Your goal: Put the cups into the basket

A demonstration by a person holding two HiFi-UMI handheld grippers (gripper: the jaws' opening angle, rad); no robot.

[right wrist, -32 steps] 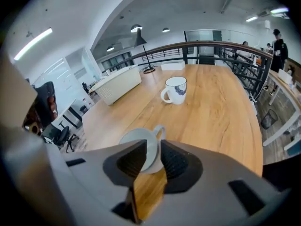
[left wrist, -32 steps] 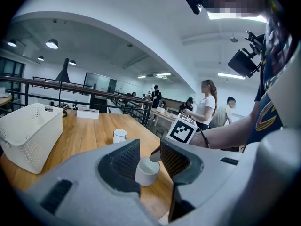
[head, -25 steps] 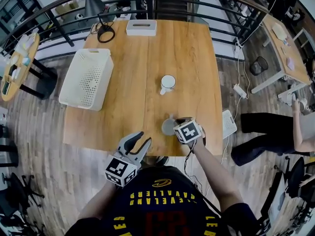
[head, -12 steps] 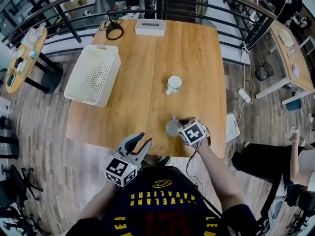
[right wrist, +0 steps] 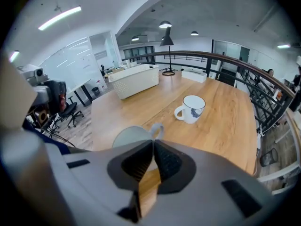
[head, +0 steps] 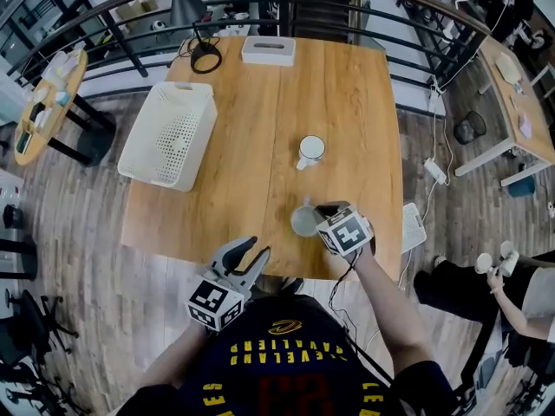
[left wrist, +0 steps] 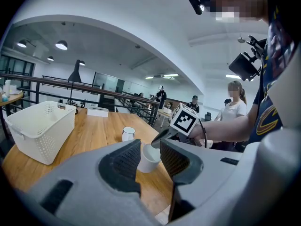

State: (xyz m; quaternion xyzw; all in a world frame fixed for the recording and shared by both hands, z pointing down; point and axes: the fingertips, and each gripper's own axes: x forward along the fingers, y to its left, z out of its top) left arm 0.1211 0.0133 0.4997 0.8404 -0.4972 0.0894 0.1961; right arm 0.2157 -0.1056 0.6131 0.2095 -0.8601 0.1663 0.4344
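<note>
A grey cup hangs tilted just above the near right part of the wooden table, with my right gripper shut on its rim beside the handle. In the right gripper view the grey cup shows just past the closed jaws. A white mug with a blue mark stands upright mid-table, beyond the right gripper. The white perforated basket sits at the table's left edge. My left gripper hovers open off the near edge with nothing between its jaws, and looks toward the grey cup and the right gripper.
A white box and a black lamp base stand at the table's far edge, with a black railing behind. A round side table stands at the left. A person crouches on the floor at the right.
My right gripper has risen a little with the grey cup in it, and the cup now tilts. The left gripper has stayed where it was. The person at the right has shifted.
</note>
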